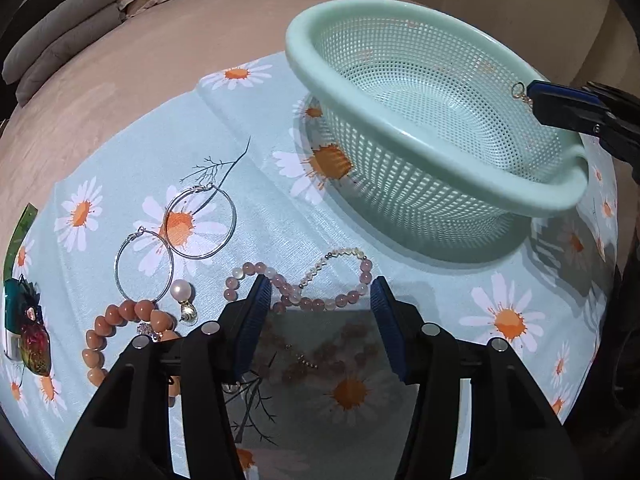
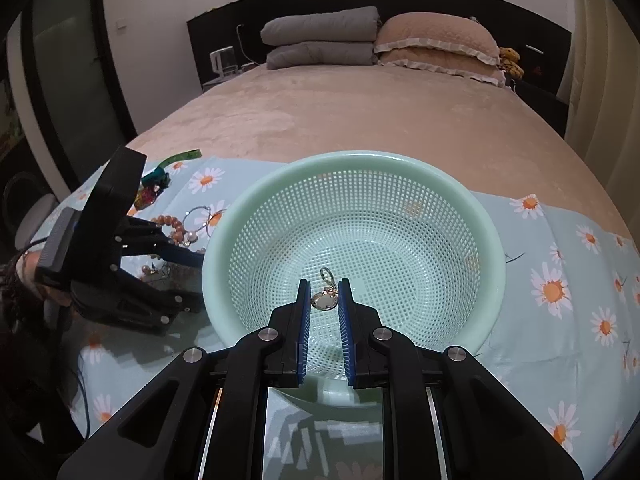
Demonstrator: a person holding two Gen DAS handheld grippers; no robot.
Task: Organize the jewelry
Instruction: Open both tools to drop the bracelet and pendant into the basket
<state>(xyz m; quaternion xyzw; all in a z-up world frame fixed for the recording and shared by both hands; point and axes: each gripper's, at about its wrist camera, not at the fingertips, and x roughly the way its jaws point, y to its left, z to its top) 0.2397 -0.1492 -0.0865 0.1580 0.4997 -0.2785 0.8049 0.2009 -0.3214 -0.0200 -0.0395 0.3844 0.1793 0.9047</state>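
Note:
A mint green mesh basket [image 1: 400, 128] [image 2: 224, 240] stands on the daisy-print cloth. My right gripper [image 2: 324, 298] is shut on a small gold pendant with a ring [image 2: 325, 300] and holds it over the basket's inside; it shows in the left wrist view [image 1: 532, 98] above the basket rim. My left gripper [image 1: 320, 296] is open, low over the cloth, its fingers either side of a pink bead bracelet [image 1: 320, 300]. Left of it lie two silver hoop earrings [image 1: 200, 220], a pearl earring [image 1: 182, 294] and an orange bead bracelet [image 1: 116, 328].
A colourful hair clip [image 1: 34, 344] and a green measuring tape [image 1: 20, 232] lie at the cloth's left edge. The cloth covers a glass-topped table against a pink bed [image 2: 340, 120] with folded grey blankets [image 2: 320, 40] and pillows [image 2: 436, 44].

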